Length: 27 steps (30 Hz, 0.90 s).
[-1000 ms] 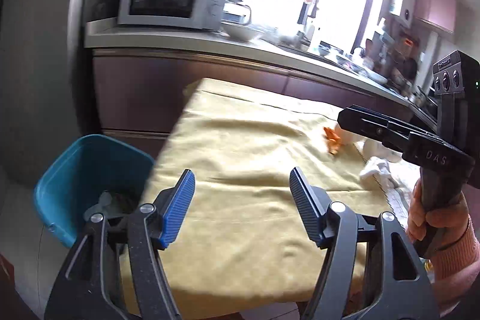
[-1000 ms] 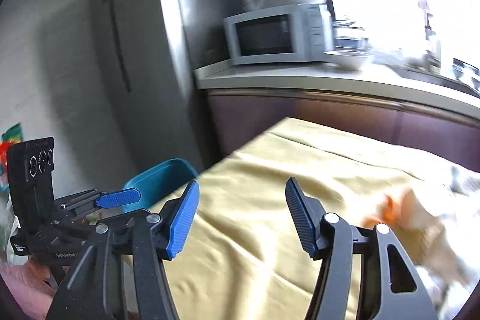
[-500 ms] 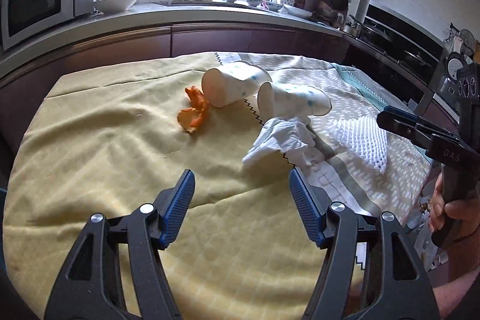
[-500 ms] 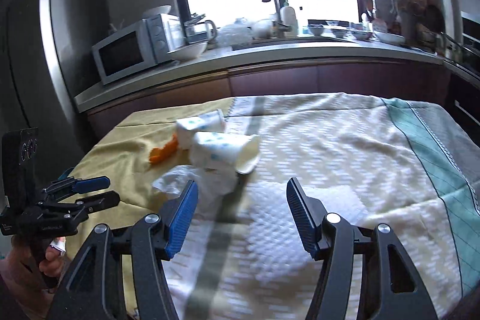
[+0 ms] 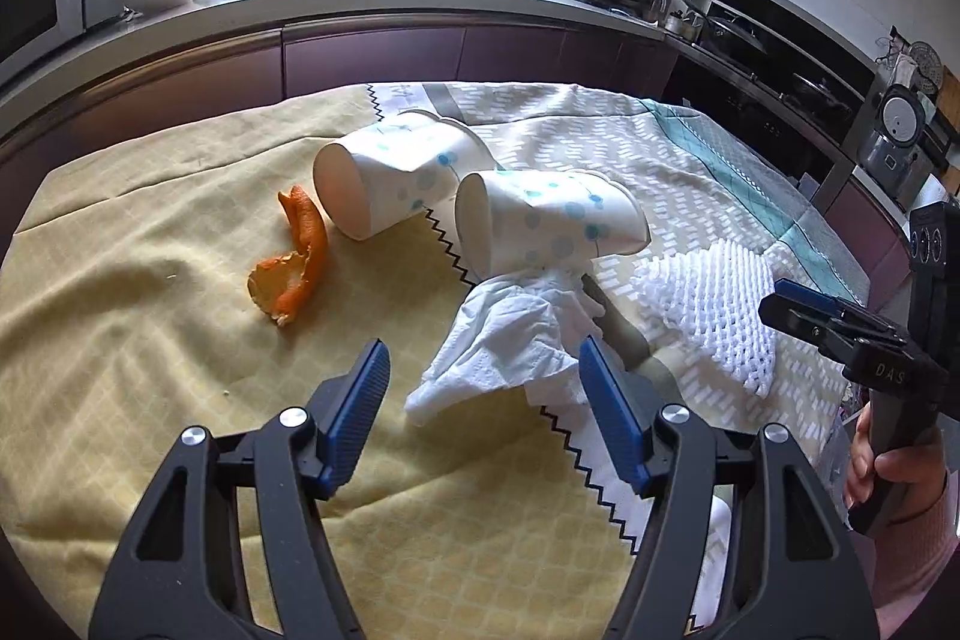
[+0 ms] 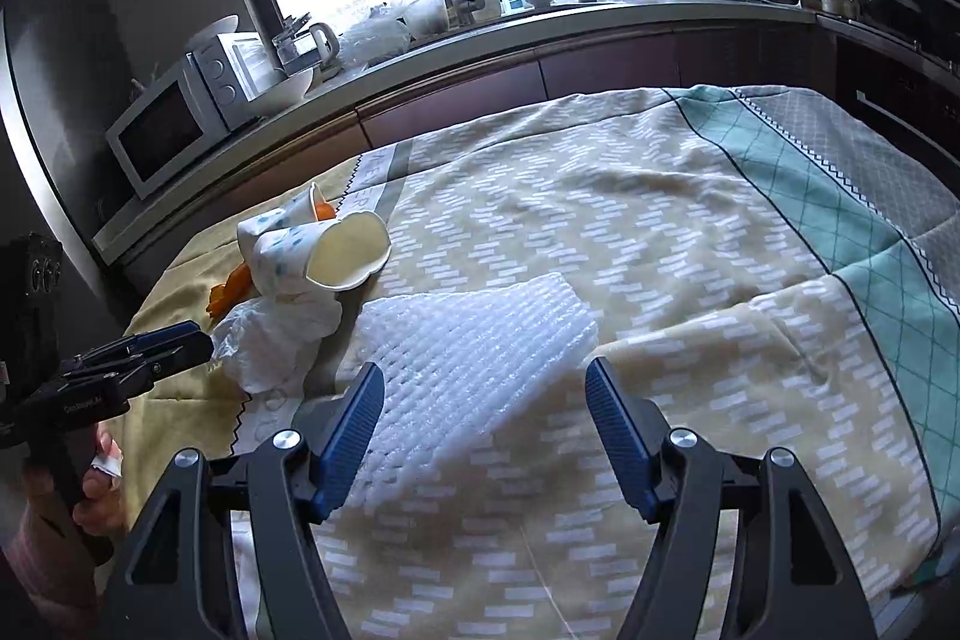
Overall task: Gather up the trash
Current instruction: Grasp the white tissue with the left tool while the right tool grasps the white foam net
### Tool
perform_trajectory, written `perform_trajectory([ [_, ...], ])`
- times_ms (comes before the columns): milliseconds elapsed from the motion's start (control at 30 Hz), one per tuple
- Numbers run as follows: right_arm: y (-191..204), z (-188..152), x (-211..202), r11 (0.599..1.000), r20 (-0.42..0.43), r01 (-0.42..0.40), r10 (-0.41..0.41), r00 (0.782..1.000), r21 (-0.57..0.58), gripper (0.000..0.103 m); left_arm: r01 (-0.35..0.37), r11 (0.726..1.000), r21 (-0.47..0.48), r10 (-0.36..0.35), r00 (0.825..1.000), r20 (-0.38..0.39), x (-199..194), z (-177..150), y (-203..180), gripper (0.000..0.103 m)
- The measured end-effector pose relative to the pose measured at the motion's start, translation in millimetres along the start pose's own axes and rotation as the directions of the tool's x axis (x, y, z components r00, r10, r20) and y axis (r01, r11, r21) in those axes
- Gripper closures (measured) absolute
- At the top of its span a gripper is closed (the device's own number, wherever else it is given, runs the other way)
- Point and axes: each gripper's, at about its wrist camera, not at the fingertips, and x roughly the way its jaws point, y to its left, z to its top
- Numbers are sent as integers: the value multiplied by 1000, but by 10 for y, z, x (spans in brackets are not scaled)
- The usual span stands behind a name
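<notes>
The trash lies in a loose cluster on the cloth-covered table [image 5: 150,340]: a crumpled white tissue [image 5: 504,340], two spotted paper cups [image 5: 540,220] tipped on their sides and touching each other, a curl of orange peel [image 5: 297,262] just beside the far cup, and a white foam net sleeve [image 6: 468,340] flat on the patterned part of the cloth.

The left gripper [image 5: 483,400] hovers over the near edge of the tissue, jaws apart, with nothing pressed between them. The right gripper [image 6: 483,412] hangs above the foam net, its jaws opening and not touching it.

From the right wrist view the far cup and the peel are mostly hidden behind the near cup. Part of the tissue sits under that cup's rim. The foam net's near corner is cut off by the right gripper's fingers.

A second ago both cameras faced a blue bin and a microwave [image 6: 174,130] at the table's end; both now look down on the trash, and the bin is out of view.
</notes>
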Motion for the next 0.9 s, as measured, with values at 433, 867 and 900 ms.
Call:
perform_trajectory([
  [433,-88,-6,24,995,1,-63,64,998,73,84,50,998,-39,-53,996,-74,234,-22,-37,84],
  [867,97,147,-341,996,91,-85,83,992,20,92,85,996,-38,-86,996,-17,-146,-143,-20,94],
  [900,117,160,-373,996,98,-89,87,991,14,92,83,996,-39,-84,996,-9,-195,-158,-5,94],
])
